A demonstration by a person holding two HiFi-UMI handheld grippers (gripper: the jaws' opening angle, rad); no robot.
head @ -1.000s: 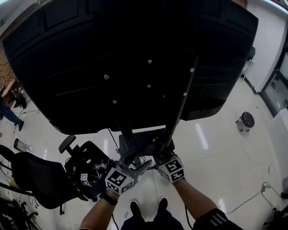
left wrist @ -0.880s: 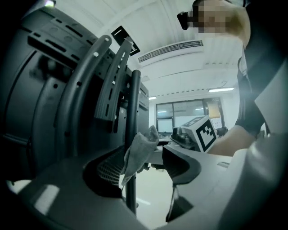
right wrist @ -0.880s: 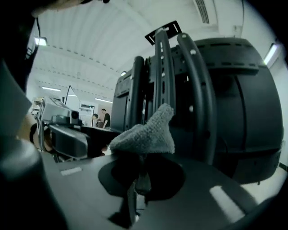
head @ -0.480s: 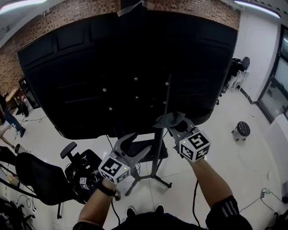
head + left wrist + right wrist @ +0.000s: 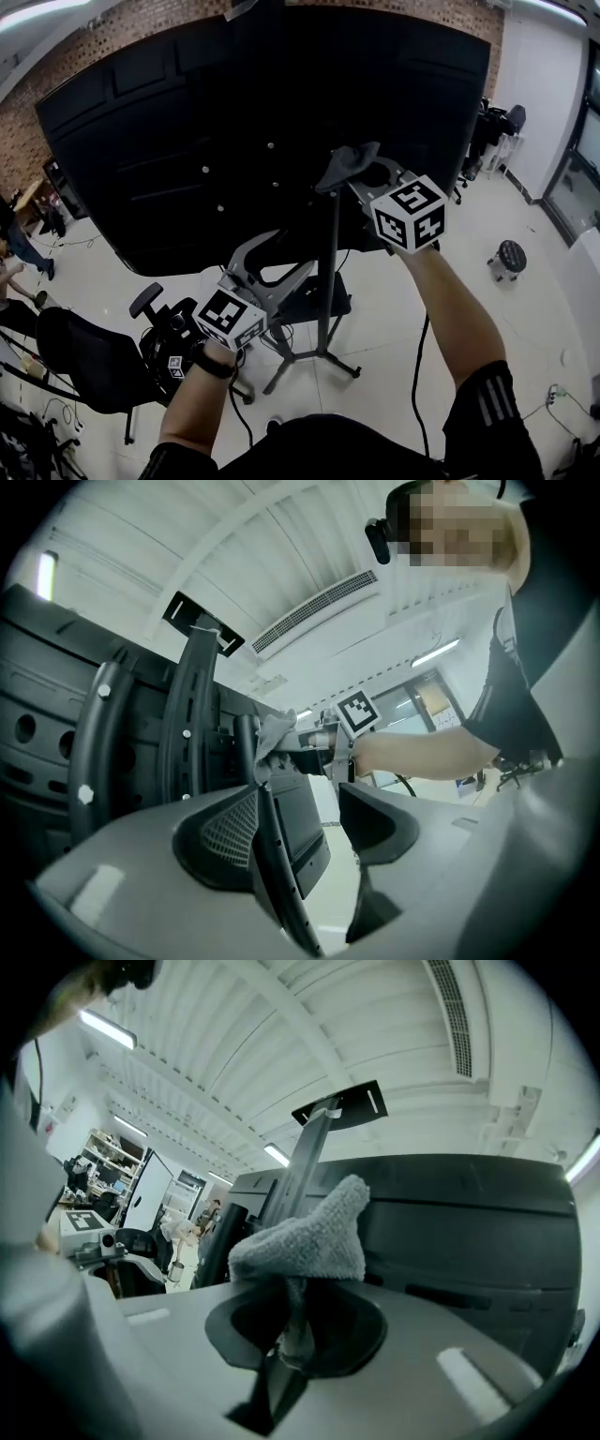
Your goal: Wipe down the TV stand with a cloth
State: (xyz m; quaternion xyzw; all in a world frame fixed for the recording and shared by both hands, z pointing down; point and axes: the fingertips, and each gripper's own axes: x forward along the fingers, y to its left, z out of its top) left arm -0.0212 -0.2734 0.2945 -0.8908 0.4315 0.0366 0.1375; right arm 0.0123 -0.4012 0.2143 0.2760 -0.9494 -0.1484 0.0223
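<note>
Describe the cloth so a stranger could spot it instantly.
Find the big black TV back, then the thin upright pole before it. High on that pole, the right gripper pinches the cloth: small, grey, fluffy, the only soft thing among hard black parts.

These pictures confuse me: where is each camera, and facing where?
Head view: on the person's head, facing down at the TV back and stand pole; left gripper and right gripper show.
Left gripper view: rides that gripper, looking along its open fingers toward that pole.
Right gripper view: rides that gripper, facing up past its gripped cloth.
Shared: all three show the cloth.
</note>
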